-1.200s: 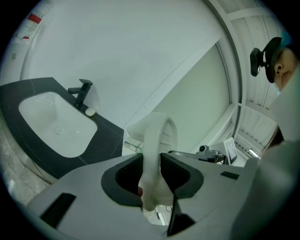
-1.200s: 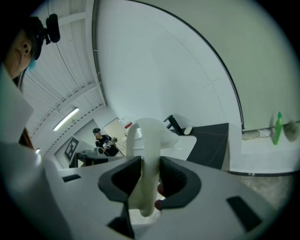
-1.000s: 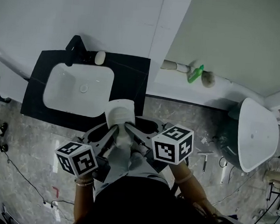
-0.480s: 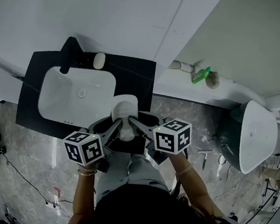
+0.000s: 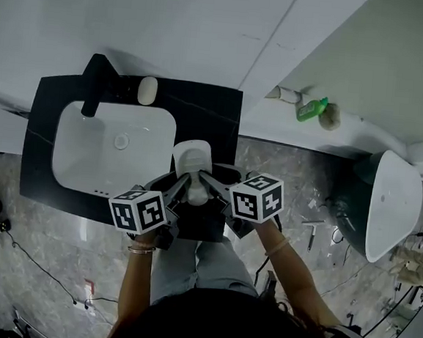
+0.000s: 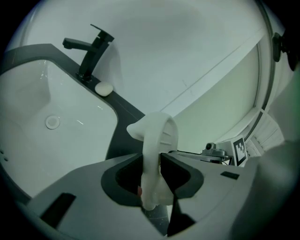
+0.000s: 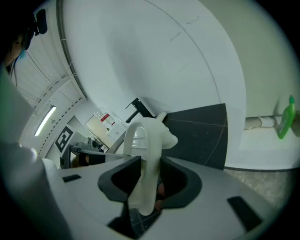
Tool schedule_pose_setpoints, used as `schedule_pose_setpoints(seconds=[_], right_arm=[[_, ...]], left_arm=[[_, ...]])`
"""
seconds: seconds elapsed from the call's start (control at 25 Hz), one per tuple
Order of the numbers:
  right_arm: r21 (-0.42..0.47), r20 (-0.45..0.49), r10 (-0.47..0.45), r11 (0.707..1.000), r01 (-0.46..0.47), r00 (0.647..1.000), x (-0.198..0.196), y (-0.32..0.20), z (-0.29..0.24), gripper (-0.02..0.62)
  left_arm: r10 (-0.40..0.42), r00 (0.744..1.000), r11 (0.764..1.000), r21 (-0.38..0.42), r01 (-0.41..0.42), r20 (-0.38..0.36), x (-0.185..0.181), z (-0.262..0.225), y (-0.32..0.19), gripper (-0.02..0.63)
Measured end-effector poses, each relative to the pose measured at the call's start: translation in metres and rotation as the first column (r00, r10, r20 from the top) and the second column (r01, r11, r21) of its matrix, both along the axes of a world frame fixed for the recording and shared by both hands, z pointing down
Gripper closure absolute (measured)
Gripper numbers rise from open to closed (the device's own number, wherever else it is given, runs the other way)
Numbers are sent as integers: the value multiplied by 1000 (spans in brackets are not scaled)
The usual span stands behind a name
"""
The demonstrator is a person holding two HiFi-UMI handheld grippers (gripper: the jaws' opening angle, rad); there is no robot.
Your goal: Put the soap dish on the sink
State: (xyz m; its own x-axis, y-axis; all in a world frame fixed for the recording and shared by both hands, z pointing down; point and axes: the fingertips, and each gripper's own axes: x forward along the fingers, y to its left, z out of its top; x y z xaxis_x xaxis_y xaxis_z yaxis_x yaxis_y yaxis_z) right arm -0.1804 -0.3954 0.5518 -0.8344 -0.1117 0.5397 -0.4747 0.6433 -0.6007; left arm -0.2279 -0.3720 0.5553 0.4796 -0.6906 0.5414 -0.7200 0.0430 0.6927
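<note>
White plastic, the soap dish [image 5: 192, 158] is pinched from both sides at once; my left gripper [image 6: 151, 164] has its dark jaws drawn in narrow on the near end of the dish, the pads pressed on the thin wall from either side; my right gripper [image 7: 149, 164] grips the same end in the same way, jaws part-way apart with the dish wall filling the gap between them. The dish stands up on edge out of both grips, its ribbed hollow turned sideways and its far lip sticking out past the jaws.

From the head view the dish hangs over the front right part of the sink [image 5: 216, 121], between the right rim of the white basin [image 5: 88, 146] and the right edge of the black top; I cannot tell whether it touches the top. The two marker cubes sit just off the front edge, the left one lower in the picture than the right.

At the back left corner stands a black faucet [image 5: 93, 88]; just beside it on the back edge lies a pale bar of soap [image 5: 147, 90]; a green bottle [image 5: 312, 108] lies on the white ledge [image 5: 273, 133] well to the right of the sink.
</note>
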Motion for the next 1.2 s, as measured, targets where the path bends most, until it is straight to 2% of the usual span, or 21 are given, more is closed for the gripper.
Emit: schedule_pose_setpoints(seconds=[0.64, 1.0, 1.2], right_arm=[[58, -175, -8, 998, 19, 984, 4, -1, 57, 469], [42, -137, -2, 999, 8, 991, 5, -3, 60, 469], [32, -124, 7, 999, -3, 992, 5, -3, 59, 469]], left_arm=[[29, 1000, 994, -109, -28, 0, 6, 63, 1, 480], [39, 995, 996, -82, -47, -94, 4, 63, 0, 482], [23, 996, 997, -73, -29, -90, -7, 60, 5, 480]])
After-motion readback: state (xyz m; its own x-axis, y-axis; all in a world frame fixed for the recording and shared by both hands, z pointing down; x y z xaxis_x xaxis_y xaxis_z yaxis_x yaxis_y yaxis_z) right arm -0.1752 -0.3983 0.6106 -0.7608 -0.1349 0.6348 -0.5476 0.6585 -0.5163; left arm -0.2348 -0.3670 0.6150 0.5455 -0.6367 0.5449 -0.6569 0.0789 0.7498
